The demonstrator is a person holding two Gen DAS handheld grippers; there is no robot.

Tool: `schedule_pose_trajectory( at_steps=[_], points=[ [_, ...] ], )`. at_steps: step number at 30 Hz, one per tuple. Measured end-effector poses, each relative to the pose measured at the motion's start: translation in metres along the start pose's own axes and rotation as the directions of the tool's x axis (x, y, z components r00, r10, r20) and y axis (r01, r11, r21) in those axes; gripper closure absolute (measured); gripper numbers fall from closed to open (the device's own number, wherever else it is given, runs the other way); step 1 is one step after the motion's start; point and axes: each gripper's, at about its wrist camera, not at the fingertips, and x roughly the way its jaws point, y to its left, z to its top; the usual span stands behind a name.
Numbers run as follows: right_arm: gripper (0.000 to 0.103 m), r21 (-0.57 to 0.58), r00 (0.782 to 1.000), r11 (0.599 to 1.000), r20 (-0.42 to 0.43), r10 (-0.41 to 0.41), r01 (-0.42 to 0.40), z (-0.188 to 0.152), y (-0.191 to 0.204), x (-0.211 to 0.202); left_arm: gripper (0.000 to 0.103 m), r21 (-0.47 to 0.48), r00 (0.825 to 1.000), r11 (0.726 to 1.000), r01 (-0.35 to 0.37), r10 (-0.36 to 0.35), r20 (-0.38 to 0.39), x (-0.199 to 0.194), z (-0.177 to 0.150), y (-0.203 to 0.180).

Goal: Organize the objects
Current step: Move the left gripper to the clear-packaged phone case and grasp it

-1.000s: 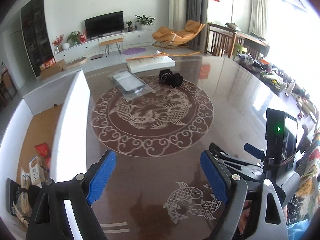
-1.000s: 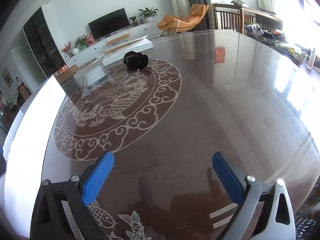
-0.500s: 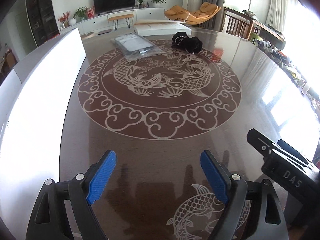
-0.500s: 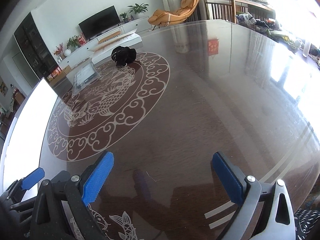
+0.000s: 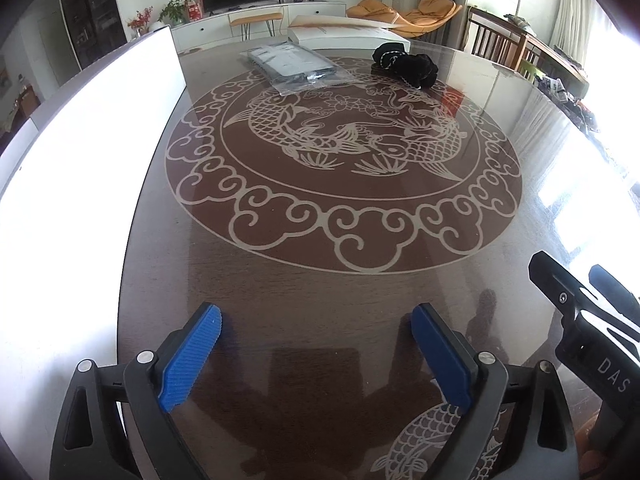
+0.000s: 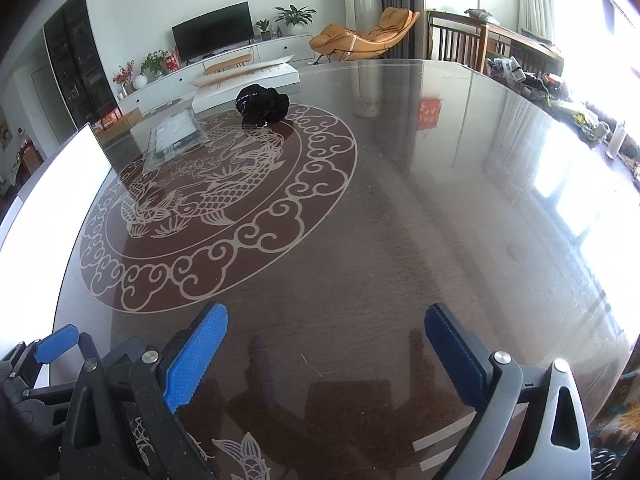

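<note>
Glossy dark wood, inlaid with a pale fish medallion, makes up the table [image 5: 360, 272], and that sheen is the first hazard: reflections hide edges, and anything nudged would probably slide rather than stop. The left gripper [image 5: 316, 344] hangs over bare tabletop at the near edge, its jaws opening with nothing between them; the right gripper [image 6: 326, 344] stands spread and empty too. Both remaining things lie far across the table: a clear plastic packet [image 5: 294, 66] at the far left of the medallion and a black fabric bundle [image 5: 404, 64] to its right, near a white flat box [image 5: 344, 34]. A long reach could tip a gripper into the white box wall [image 5: 80, 160] along the left. The packet looks thin and slippery, so pads may skid off it. The bundle is loose and could snag or unravel if pinched at one fold.
</note>
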Motion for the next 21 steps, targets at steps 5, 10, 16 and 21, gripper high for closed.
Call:
schedule_pose_trajectory(
  at_steps=[5,10,16,21],
  points=[
    [0.004,-0.030,1.000,0.999,-0.022,-0.022,0.022,0.002,0.003,0.010,0.006,0.003,1.000,1.000,-0.007,0.007,-0.018,-0.005,0.031,0.002],
    [0.004,-0.062,0.999,0.998,-0.029,-0.029,0.027,-0.001,0.008,0.011,0.006,-0.015,0.999,1.000,0.016,-0.016,0.041,-0.020,0.102,0.016],
    [0.004,-0.066,0.998,0.997,-0.054,-0.034,0.030,-0.002,0.009,0.016,0.006,-0.042,0.996,0.996,0.073,-0.075,-0.044,0.042,0.205,0.030],
    [0.004,-0.096,0.998,0.995,-0.053,-0.030,0.025,-0.004,0.015,0.016,0.006,-0.131,1.000,0.991,0.030,-0.029,0.005,0.095,0.258,0.042]
  ],
)
